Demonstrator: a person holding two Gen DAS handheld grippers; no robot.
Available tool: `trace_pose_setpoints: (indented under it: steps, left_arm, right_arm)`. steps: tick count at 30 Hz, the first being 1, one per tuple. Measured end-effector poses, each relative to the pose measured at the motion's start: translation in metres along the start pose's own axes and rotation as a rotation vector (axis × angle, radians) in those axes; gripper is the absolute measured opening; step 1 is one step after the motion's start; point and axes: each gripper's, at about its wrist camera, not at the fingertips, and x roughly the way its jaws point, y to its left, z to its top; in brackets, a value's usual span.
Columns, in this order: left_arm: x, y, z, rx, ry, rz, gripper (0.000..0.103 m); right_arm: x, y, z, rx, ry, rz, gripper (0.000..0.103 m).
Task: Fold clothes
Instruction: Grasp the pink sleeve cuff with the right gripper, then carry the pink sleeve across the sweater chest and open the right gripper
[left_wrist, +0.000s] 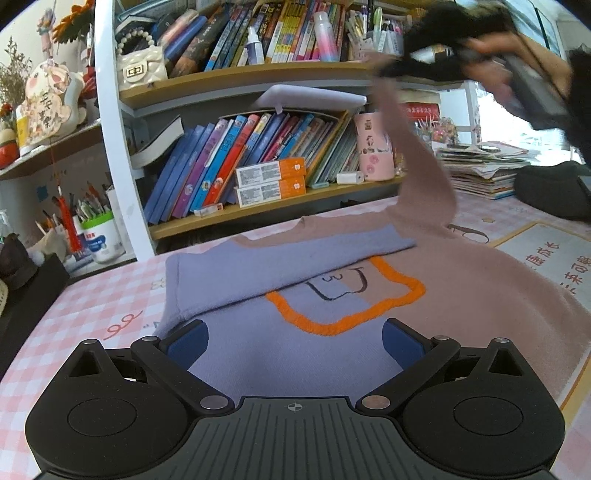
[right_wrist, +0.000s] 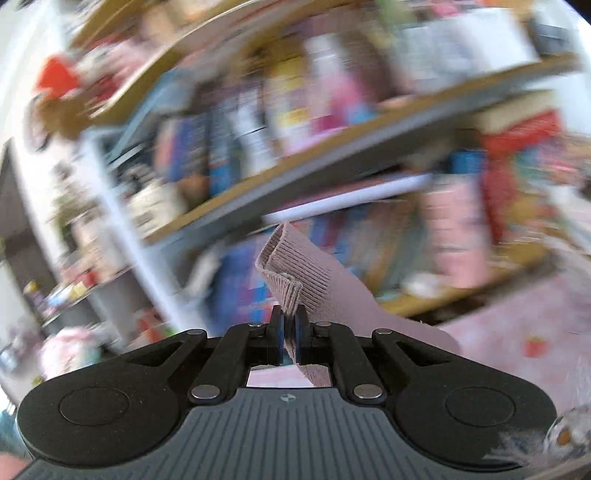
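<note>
Item 1, my left gripper: jaws spread wide, nothing between them. The blue pads sit low over the lavender front of the sweater, which fills the whole gap between my fingers; I cannot tell whether the pads touch the cloth.

Item 2, my right gripper: jaws pressed together on the ribbed cuff of the mauve sleeve. The cuff stands up out of the pinch and folds over just above the pads; the rest of the sleeve trails off to the right and down. In the left wrist view this gripper shows blurred at upper right, held high, with the sleeve hanging from it down to the sweater's shoulder.

Item 3, sweater: half lavender, half mauve, lying flat on the pink checked tablecloth. An orange outline motif sits just beyond my left jaws. The lavender sleeve is folded across the chest, partly covering the motif's upper left.

Item 4, surroundings: bookshelf behind the table, packed with books; a pink cylindrical holder on the lower shelf; a stack of papers on the table at right. The right wrist view of the shelf is motion-blurred.
</note>
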Motion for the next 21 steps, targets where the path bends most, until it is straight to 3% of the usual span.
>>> trace_pose_setpoints:
  steps: [4,9,12,13,14,18,21]
  left_arm:
    - [-0.005,-0.005,0.0,0.026,-0.027,0.013,0.102]
    - [-0.004,-0.011,0.0,0.073,-0.031,-0.009,0.102]
    - [-0.005,-0.011,0.0,0.078,-0.037,-0.019,0.102]
    - [-0.005,-0.011,0.0,0.072,-0.041,-0.019,0.102]
    - [-0.005,-0.009,0.0,0.065,-0.043,-0.021,0.103]
    - [-0.004,-0.005,0.0,0.04,-0.037,-0.028,0.103]
    - [-0.005,-0.006,0.0,0.047,-0.037,-0.027,0.103]
  right_arm:
    - [0.042,0.056,-0.021,-0.055,0.064,0.111,0.005]
    - [0.089,0.072,-0.065,-0.05,0.192,0.134,0.006]
    - [0.106,0.07,-0.086,-0.027,0.25,0.129,0.018]
    - [0.106,0.068,-0.091,-0.02,0.263,0.133,0.044]
    - [0.103,0.066,-0.096,-0.018,0.266,0.143,0.06]
    - [0.079,0.061,-0.104,-0.096,0.275,0.176,0.062]
    - [0.05,0.048,-0.115,-0.191,0.283,0.097,0.063]
